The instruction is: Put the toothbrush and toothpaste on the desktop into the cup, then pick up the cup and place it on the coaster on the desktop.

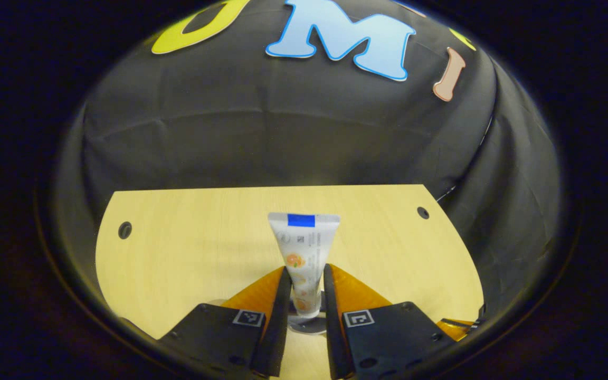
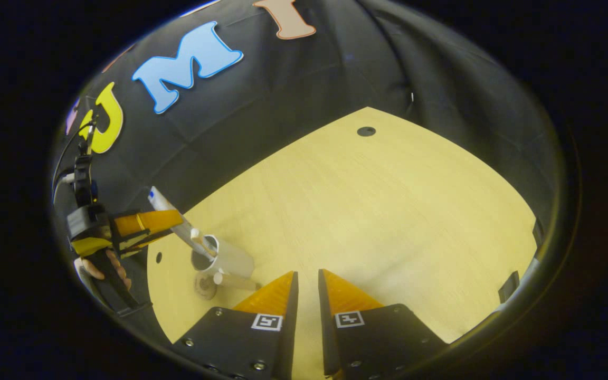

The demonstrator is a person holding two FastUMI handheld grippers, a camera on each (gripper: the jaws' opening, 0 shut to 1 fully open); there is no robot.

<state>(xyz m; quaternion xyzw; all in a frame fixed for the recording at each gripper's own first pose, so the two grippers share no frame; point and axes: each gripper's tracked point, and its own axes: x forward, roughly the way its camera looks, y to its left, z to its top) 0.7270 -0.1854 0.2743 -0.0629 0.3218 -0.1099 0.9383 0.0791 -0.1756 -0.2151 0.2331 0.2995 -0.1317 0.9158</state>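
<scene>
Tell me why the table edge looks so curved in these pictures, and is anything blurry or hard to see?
In the left gripper view, the lens bows the table's far edge, while the toothpaste tube between the left gripper's fingers looks sharp and evenly lit. In the right gripper view, the table curves strongly, and the cup sits small, dim and squeezed near the rim.
</scene>
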